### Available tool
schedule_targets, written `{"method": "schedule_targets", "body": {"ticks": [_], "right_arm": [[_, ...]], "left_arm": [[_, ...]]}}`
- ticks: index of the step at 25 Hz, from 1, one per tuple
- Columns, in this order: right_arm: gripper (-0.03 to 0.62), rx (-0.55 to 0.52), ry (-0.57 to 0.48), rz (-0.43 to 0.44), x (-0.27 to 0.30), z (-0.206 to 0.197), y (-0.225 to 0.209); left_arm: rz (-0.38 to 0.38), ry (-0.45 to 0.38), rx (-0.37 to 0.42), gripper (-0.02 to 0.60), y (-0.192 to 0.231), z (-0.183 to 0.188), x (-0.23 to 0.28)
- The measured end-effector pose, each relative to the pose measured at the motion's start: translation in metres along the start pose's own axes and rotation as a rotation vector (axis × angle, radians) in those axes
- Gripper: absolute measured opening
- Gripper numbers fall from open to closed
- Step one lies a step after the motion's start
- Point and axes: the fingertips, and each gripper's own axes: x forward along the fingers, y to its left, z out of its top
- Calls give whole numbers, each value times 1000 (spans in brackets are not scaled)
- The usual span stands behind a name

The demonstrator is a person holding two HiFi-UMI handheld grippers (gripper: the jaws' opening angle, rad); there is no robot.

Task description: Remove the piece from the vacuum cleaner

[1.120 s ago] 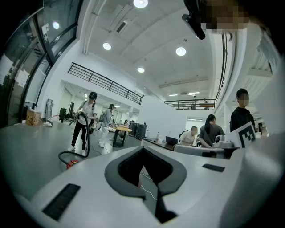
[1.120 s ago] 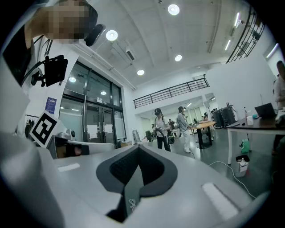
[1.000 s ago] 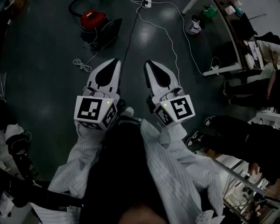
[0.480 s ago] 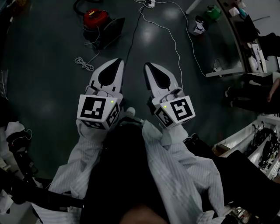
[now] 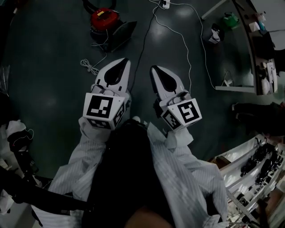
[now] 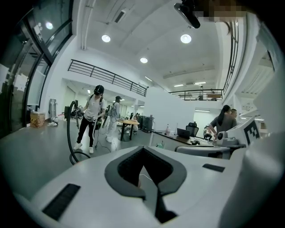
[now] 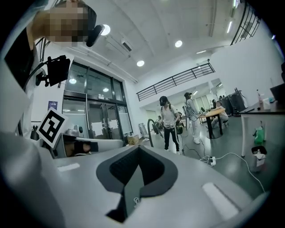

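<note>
Vacuum cleaner (image 5: 105, 18) ahead, well beyond left claw (image 5: 124, 62)

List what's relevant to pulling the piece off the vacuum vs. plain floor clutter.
Job:
- red vacuum cleaner
- dark flat piece lying against it
- left gripper, jaws shut, empty
- right gripper, jaws shut, empty

Lying about:
- power strip
- green bottle
- small white container

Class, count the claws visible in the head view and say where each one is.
2. The left claw is left of centre, shut and empty. The right claw is just beside it on the right, also shut and empty. None appears hidden.
</note>
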Motion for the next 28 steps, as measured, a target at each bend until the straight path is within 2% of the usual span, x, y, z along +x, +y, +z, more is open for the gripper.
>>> {"method": "schedule_targets", "body": {"ticks": [8, 11, 16, 23, 25, 28], "right_arm": [[2, -68, 4, 99, 166, 47, -63], [2, -74, 75, 122, 216, 44, -92], [2, -96, 176, 239, 287, 38, -149], [2, -219, 376, 466, 364, 23, -239], [2, -237, 424, 531, 383, 13, -260], [2, -250, 536, 641, 405, -27, -282]], "left_arm": [[46, 9, 0, 3, 129, 54, 119], [79, 39, -22, 3, 168, 56, 158], [156, 94, -90, 3, 216, 46, 231], [334, 94, -210, 3, 255, 33, 337], [382, 113, -243, 3, 269, 20, 355], [458, 190, -271, 3, 293, -15, 368]]}}
